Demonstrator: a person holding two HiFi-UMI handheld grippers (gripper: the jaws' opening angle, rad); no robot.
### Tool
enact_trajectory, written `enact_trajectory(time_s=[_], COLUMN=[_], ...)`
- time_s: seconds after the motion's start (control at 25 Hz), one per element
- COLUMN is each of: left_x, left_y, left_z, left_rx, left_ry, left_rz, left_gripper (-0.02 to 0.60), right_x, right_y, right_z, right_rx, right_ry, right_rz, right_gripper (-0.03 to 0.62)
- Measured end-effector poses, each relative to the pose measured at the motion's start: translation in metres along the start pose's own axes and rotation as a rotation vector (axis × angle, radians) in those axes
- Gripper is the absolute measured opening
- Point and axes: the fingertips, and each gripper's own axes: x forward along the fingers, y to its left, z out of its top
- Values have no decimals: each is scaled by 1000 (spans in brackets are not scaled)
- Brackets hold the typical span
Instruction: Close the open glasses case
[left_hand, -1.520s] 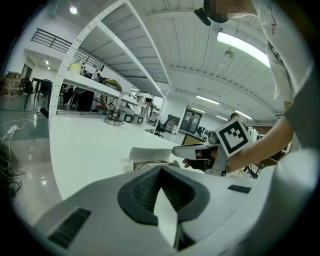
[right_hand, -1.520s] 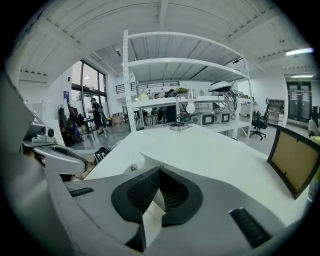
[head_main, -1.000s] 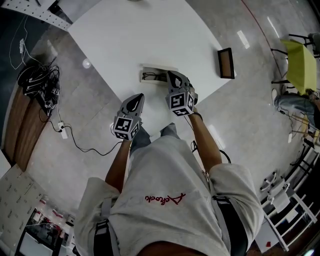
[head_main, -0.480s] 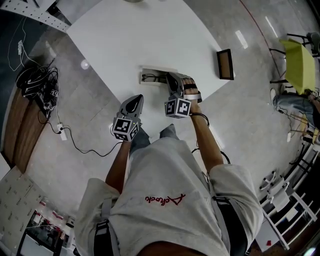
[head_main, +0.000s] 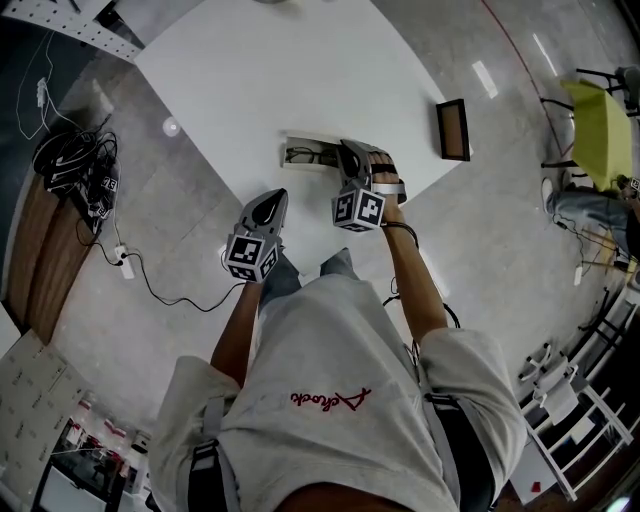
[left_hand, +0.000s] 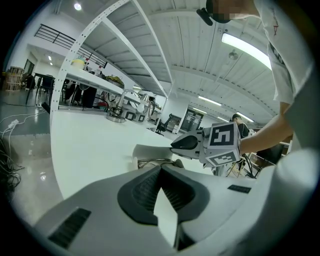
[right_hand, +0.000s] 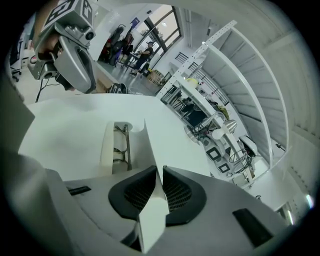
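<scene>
**Q:** What does the head view establish?

**A:** It shows a white table (head_main: 300, 60) with the open glasses case (head_main: 300, 152) lying near its front edge. The right gripper (head_main: 350, 158) is at the case's right end. The left gripper (head_main: 273, 200) hangs near the table's edge, apart from the case.

**Q:** What do the gripper views add?

**A:** The right gripper view shows the lid (right_hand: 149, 142) standing upright beside the base (right_hand: 107, 145), with folded glasses (right_hand: 120, 142) inside. The lid's near edge runs between this gripper's jaws. They have just been opening and stand slightly apart, seemingly no longer pinching it. The left gripper view shows that gripper's jaws meeting at the tips, with nothing between them.

**Q:** How will the case handle?

**A:** It is probably light, stiff-shelled and smooth, so it is likely to slide when pushed. The best hold is the lid's free long edge, away from the hinge, with the base steadied. The glasses are fragile if a temple protrudes.
</scene>
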Motion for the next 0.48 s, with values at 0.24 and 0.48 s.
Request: enact_trajectory(time_s=[0.24, 0.48], left_x=[2, 7], left_y=[-2, -4], left_z=[1, 4], left_rx=[6, 6], left_ry=[0, -3], left_rz=[-5, -15], left_gripper=[25, 25], right_x=[-4, -12], right_y=[4, 16], right_z=[0, 2], right_rx=[6, 29], right_ry=[-4, -14], right_rz=[18, 34], right_gripper=[52, 51])
